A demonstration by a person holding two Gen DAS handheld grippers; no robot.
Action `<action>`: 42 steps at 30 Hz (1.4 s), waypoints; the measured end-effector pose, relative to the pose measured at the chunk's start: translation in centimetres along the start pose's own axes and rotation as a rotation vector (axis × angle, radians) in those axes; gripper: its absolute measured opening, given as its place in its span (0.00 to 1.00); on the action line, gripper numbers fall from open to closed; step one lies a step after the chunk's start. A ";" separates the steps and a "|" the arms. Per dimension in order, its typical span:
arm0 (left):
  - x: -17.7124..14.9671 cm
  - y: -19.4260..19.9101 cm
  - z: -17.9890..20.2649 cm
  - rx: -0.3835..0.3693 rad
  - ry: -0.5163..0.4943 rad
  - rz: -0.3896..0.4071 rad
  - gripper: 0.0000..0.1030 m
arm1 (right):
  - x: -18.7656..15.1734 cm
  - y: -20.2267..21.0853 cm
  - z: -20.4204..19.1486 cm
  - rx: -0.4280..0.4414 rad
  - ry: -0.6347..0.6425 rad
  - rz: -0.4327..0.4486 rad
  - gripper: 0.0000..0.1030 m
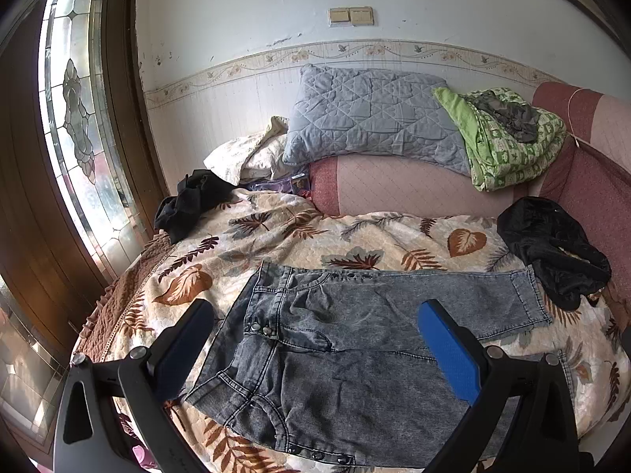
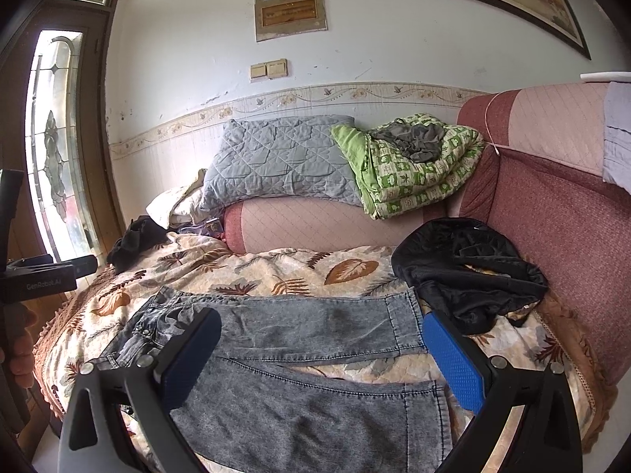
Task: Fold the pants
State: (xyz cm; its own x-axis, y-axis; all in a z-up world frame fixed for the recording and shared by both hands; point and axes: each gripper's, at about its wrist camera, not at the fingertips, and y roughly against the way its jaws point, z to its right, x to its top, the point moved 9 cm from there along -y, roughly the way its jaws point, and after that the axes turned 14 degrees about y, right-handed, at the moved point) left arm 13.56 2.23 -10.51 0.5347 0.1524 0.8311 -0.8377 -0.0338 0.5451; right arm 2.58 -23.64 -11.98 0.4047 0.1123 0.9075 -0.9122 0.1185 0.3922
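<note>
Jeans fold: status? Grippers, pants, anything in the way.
Left gripper open, right gripper open, both empty above the bed. Jeans spread flat, legs apart, unfolded. Black garment touching the far leg's cuff.

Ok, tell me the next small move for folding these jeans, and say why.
Probably lower the right tool onto the near leg's cuff and close on it. The grey acid-washed denim jeans lie spread flat on the leaf-print bedspread, legs apart, and both tools hang open above them gripping nothing, the left tool over the waistband. The black garment overlaps only the far cuff.
</note>
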 end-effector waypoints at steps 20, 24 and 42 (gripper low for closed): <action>-0.6 -11.5 -3.2 0.077 -0.014 -0.120 1.00 | -0.8 -11.8 2.1 0.010 -0.021 -0.125 1.00; -0.5 -16.4 -5.6 0.099 -0.005 -0.188 1.00 | -1.4 -15.9 6.0 0.034 -0.063 -0.205 1.00; 4.2 -35.8 -18.2 0.233 0.238 -0.369 1.00 | -10.9 -38.8 16.9 0.046 -0.429 -0.528 0.79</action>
State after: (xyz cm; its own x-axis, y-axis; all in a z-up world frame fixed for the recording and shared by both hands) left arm 43.77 22.02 -28.49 0.7278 0.4165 0.5449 -0.5355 -0.1512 0.8309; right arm 32.48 -46.09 -34.54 0.7439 -0.3512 0.5685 -0.6050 0.0073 0.7962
